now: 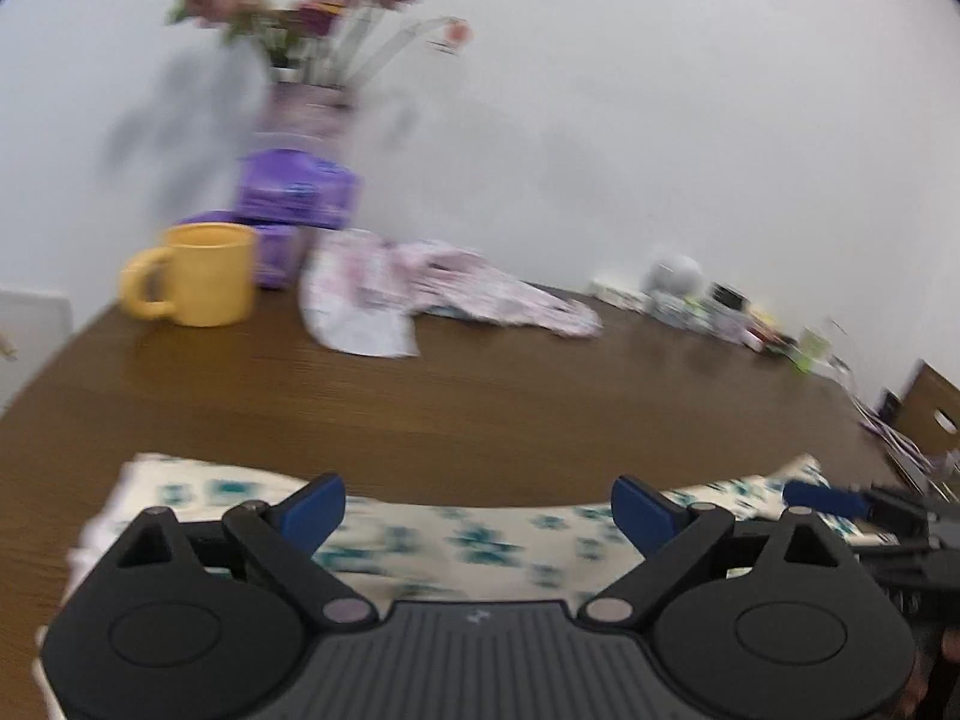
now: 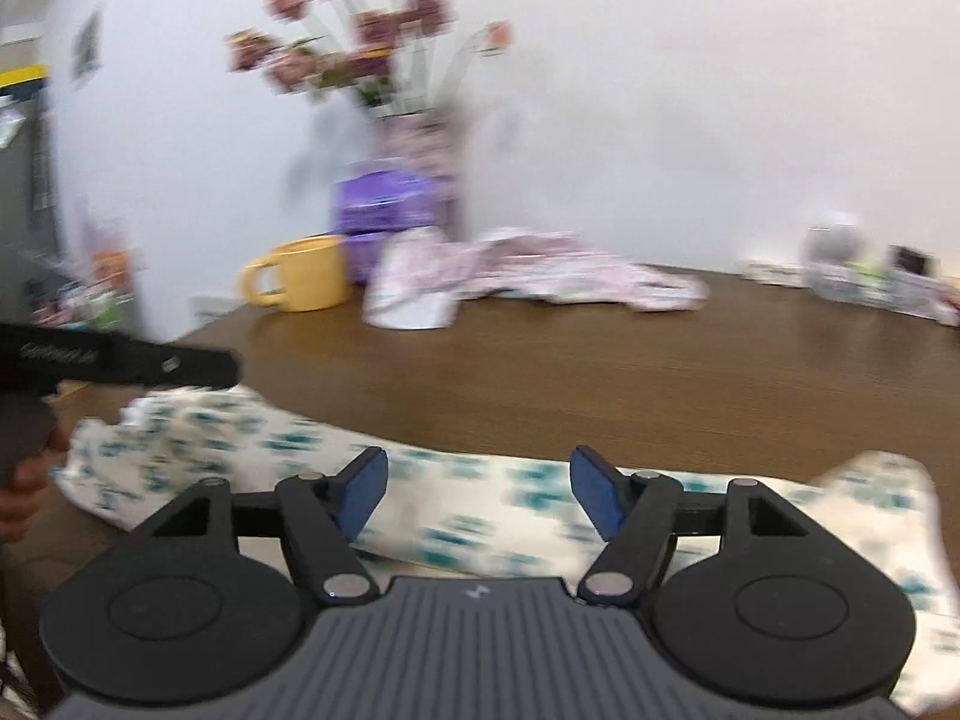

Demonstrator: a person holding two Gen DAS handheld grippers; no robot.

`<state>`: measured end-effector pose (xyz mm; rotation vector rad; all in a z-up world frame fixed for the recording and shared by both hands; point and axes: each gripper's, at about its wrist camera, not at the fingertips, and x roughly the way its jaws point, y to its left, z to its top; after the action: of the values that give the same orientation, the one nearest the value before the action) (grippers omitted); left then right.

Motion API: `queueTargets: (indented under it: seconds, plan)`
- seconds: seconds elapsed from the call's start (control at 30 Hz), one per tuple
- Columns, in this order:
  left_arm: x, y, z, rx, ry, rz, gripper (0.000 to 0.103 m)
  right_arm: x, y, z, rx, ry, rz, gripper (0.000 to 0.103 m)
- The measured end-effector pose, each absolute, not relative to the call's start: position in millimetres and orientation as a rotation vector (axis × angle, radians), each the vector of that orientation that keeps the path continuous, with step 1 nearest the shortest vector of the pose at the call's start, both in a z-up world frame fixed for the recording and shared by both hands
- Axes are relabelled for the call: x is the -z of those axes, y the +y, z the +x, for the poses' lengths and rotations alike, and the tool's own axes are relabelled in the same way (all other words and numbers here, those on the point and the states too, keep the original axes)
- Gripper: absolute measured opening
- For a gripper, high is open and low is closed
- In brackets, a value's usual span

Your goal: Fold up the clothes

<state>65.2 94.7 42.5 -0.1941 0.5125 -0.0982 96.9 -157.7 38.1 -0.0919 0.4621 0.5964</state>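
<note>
A cream cloth with teal flower print (image 1: 474,537) lies flat along the near edge of the brown table (image 1: 480,396). My left gripper (image 1: 478,507) hovers over it, open, nothing between its blue pads. The same cloth (image 2: 474,510) spreads under my right gripper (image 2: 478,489), also open and empty. The right gripper's blue fingertip (image 1: 825,498) shows at the right edge of the left wrist view. The left gripper's black body (image 2: 120,360) reaches in from the left of the right wrist view. A crumpled pink-print garment (image 1: 432,294) lies at the table's far side.
A yellow mug (image 1: 198,282) stands far left, beside purple boxes (image 1: 294,192) and a vase of pink flowers (image 1: 300,30) by the white wall. Small items (image 1: 708,300) crowd the far right. A wooden chair back (image 1: 930,408) shows at the right.
</note>
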Motion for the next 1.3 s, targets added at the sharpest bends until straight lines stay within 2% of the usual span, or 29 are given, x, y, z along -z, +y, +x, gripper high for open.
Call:
queueTargets:
  seconds: [0.23,0.37,0.5,0.6,0.83,0.9,0.97,1.0,1.07,1.17,1.3]
  plan:
    - [-43.1,-0.6,90.9,0.246,0.538,-0.098,0.096,-44.4,-251.6,118.5,-0.458,0.469,-0.145,0.064]
    - [-39.2,-52.5,113.8,0.275,0.563,-0.076,0.095,-42.9,-281.0,140.2,-0.458,0.483,-0.177,0.045]
    - [-34.9,-96.8,137.7,0.309,0.593,-0.044,0.093,-40.8,-298.1,165.4,-0.498,0.485,-0.237,0.035]
    - [-27.7,-126.8,159.4,0.324,0.628,0.003,0.083,-38.2,-307.3,185.0,-0.546,0.511,-0.279,0.027]
    - [-7.1,-169.4,195.3,0.347,0.686,0.071,0.071,-33.0,-316.5,217.4,-0.666,0.543,-0.351,0.027]
    - [-3.2,-174.6,201.4,0.343,0.694,0.087,0.062,-31.8,-316.7,223.8,-0.691,0.546,-0.371,0.027]
    - [0.6,-178.6,206.6,0.346,0.702,0.102,0.046,-29.3,-315.5,228.7,-0.714,0.550,-0.387,0.027]
    - [2.4,-180.2,206.5,0.358,0.705,0.120,0.042,-28.5,-315.6,231.1,-0.726,0.551,-0.390,0.027]
    - [5.9,-183.5,205.8,0.384,0.710,0.159,0.021,-27.9,-317.6,235.6,-0.750,0.553,-0.386,0.027]
    - [8.5,-189.8,200.4,0.398,0.686,0.230,0.015,-26.2,-322.0,240.8,-0.771,0.562,-0.369,0.027]
    - [11.1,-193.2,195.3,0.404,0.663,0.274,0.014,-23.1,-321.6,242.1,-0.784,0.578,-0.359,0.027]
